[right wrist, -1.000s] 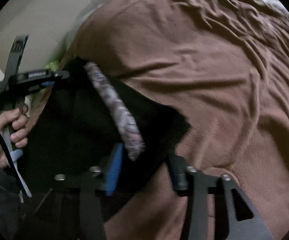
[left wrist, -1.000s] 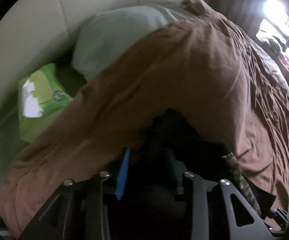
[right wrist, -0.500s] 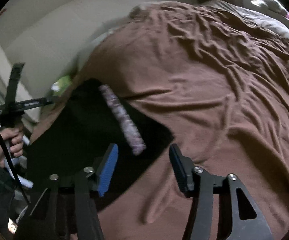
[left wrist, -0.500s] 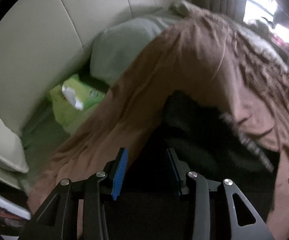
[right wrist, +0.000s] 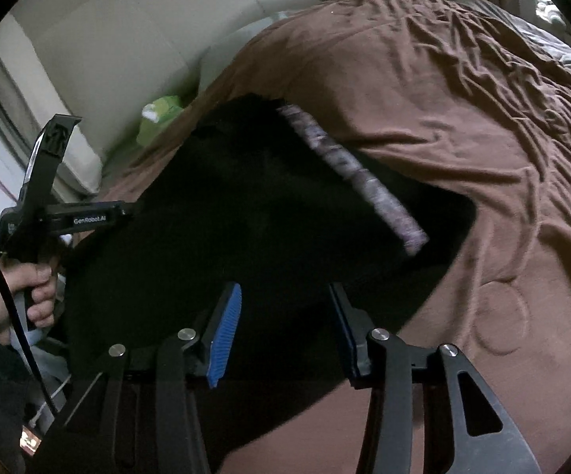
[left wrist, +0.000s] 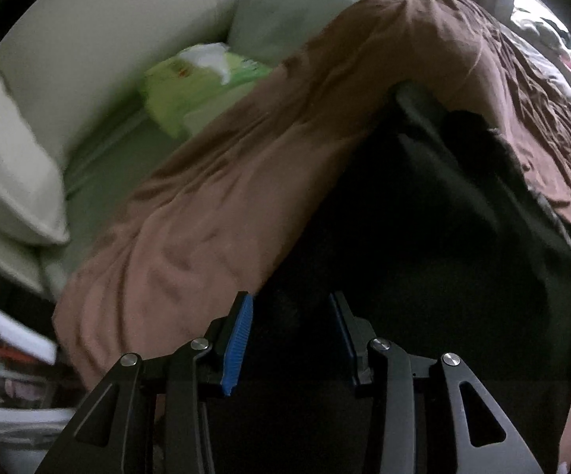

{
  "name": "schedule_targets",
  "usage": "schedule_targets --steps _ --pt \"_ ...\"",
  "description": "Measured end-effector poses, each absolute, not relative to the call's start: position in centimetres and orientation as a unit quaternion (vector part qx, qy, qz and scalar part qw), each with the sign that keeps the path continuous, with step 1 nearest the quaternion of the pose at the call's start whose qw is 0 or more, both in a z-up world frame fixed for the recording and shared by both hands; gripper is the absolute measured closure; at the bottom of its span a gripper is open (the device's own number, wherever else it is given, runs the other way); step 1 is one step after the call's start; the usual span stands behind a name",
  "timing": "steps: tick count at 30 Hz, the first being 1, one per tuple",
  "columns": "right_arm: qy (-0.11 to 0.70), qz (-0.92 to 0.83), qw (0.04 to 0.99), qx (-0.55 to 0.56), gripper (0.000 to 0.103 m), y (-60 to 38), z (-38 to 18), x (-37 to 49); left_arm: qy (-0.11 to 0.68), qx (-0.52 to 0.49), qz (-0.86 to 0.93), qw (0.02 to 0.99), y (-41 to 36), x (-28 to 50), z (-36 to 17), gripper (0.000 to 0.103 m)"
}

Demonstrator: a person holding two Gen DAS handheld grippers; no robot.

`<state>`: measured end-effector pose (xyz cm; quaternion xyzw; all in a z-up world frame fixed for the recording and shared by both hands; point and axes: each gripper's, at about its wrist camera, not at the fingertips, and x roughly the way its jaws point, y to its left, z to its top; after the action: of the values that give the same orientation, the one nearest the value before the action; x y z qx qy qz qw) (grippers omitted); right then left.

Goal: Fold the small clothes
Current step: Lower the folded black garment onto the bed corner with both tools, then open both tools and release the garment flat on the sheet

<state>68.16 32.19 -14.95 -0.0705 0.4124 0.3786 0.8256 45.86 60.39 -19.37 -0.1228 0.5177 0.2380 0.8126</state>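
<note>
Black garment spread on the brown blanket [right wrist: 423, 91], both grippers over its near edge.

The garment [right wrist: 246, 213] lay flat, its patterned band [right wrist: 348, 170] uppermost. The left gripper [left wrist: 291, 335] stood apart astride dark cloth; the right gripper [right wrist: 285, 324] was closing, grip unclear. Risk: pinching blanket too, dragging the fold askew.
</note>
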Motion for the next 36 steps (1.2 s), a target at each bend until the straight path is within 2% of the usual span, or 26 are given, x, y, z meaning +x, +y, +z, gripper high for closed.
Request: schedule_targets --steps 9,18,25,27,30,31,33,36 --pt "0.412 0.426 0.798 -0.113 0.061 34.2 -16.0 63.5 0.511 -0.157 0.251 0.807 60.7 41.3 -19.8 0.061" --pt "0.416 0.377 0.802 -0.204 0.061 32.8 -17.1 60.0 0.518 -0.142 0.274 0.798 57.4 38.1 -19.1 0.062" --pt "0.418 0.378 0.806 -0.181 0.061 29.2 -12.5 59.2 0.494 -0.14 0.262 0.817 53.3 36.1 -15.8 0.061" --pt "0.414 0.375 0.811 -0.174 0.059 27.9 -11.2 59.3 0.484 -0.137 0.259 0.824 52.0 36.1 -14.8 0.052" --pt "0.411 0.366 0.82 -0.157 0.028 25.1 -9.4 59.0 0.46 -0.136 0.251 0.84 49.7 35.6 -12.9 0.035" --pt "0.408 0.364 0.824 -0.151 0.024 24.1 -8.8 58.7 0.452 -0.133 0.251 0.845 48.7 35.4 -12.2 0.032" --pt "0.4 0.358 0.831 -0.148 0.022 22.4 -7.5 57.9 0.435 -0.126 0.252 0.855 46.9 35.0 -10.7 0.018" --pt "0.384 0.341 0.846 -0.143 0.012 19.7 -5.6 56.9 0.414 -0.126 0.248 0.867 44.8 34.4 -9.0 0.0"
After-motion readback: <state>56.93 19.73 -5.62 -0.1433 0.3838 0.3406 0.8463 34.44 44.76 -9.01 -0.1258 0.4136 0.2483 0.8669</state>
